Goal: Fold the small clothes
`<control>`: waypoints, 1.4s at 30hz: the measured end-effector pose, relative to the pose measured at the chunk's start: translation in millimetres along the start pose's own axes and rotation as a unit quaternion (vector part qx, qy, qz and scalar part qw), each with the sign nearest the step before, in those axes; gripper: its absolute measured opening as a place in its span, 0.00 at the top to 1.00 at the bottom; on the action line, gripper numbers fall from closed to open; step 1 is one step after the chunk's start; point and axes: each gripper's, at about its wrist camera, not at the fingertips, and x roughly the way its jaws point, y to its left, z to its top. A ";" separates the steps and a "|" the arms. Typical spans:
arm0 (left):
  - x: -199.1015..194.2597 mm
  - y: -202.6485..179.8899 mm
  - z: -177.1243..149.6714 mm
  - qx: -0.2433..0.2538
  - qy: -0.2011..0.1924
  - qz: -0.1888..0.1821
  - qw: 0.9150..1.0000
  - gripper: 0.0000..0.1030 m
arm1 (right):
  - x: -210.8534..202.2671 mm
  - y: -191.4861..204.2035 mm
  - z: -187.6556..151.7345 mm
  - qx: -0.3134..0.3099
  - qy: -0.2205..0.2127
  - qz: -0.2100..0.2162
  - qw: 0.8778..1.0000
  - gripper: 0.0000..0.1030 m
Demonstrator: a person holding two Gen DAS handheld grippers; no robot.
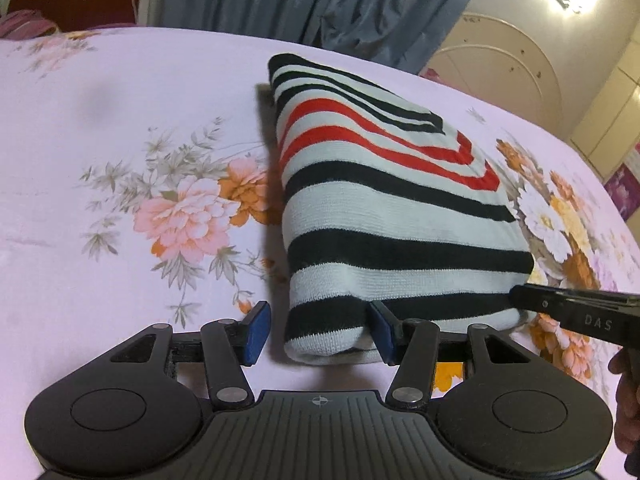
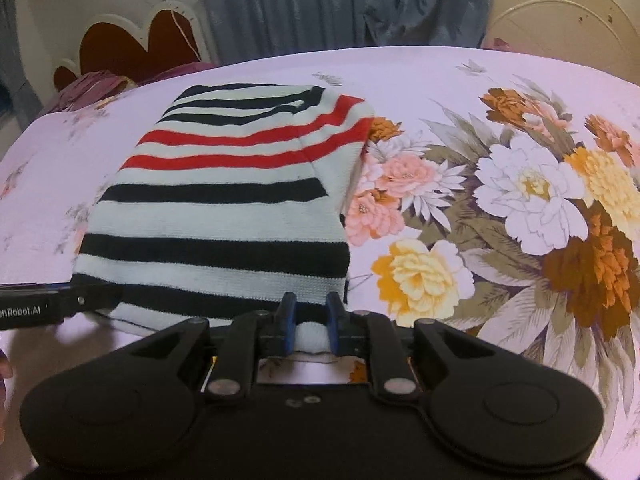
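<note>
- Left wrist view: your left gripper [image 1: 318, 334] has its jaws spread wide around the near left corner of the striped sweater [image 1: 384, 208]. The right blue pad [image 1: 382, 330] touches the knit; the left one stands clear, over the bedsheet [image 1: 120, 260].
- The sweater lies folded into a thick rectangle in the centre of the frame, running from the lower middle toward the upper middle.
- Right wrist view: your right gripper [image 2: 311, 322] has its jaws drawn narrow, with a white fold of the sweater's [image 2: 224, 208] near hem between the pads. It looks pinched, though how many layers are caught is hidden.
- Risk: if you lift now, only your right side is gripping, so the left corner may sag and the stacked layers may slide apart.
- Risk: a pinch on the top layer alone would peel the fold open rather than carry the bundle.
- Risk: closing the left jaws where they stand could grab bedsheet along with knit and drag the sheet up.
- Risk: the loose flap at the upper right of the sweater in the right wrist view could flop out during a turn.
- Writing: "DAS" reads on the gripper finger at the right edge of the left wrist view; "nRobot.AI", cut off at its start, reads on the finger at the left edge of the right wrist view.
</note>
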 end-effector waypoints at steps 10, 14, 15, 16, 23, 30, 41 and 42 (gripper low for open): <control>-18.1 1.1 41.2 -0.018 -0.058 -0.003 0.998 0.02 | -18.9 -34.4 20.2 0.093 -0.065 0.069 0.991 0.37; 6.1 10.1 64.3 -0.053 -0.040 -0.032 0.997 0.02 | 10.4 -70.1 41.3 0.170 -0.061 0.132 0.975 0.37; 12.6 11.9 68.1 -0.059 -0.032 -0.039 0.997 0.03 | 18.5 -77.2 45.0 0.185 -0.058 0.142 0.971 0.37; 19.4 13.6 71.6 -0.066 -0.024 -0.044 0.997 0.05 | 27.5 -83.8 48.0 0.198 -0.050 0.153 0.967 0.37; 60.3 16.6 76.5 -0.100 0.014 -0.066 0.993 0.15 | 72.4 -100.2 50.6 0.204 0.011 0.216 0.955 0.38; 76.7 2.0 83.0 -0.082 0.019 -0.053 0.995 0.14 | 80.3 -82.0 63.7 0.163 0.032 0.217 0.962 0.36; 80.7 -19.1 89.8 -0.054 0.020 -0.036 0.998 0.32 | 84.0 -55.8 75.8 0.107 0.027 0.197 0.974 0.57; 79.3 -18.6 89.2 -0.052 0.019 -0.035 0.998 0.33 | 83.4 -57.6 74.6 0.112 0.026 0.200 0.973 0.58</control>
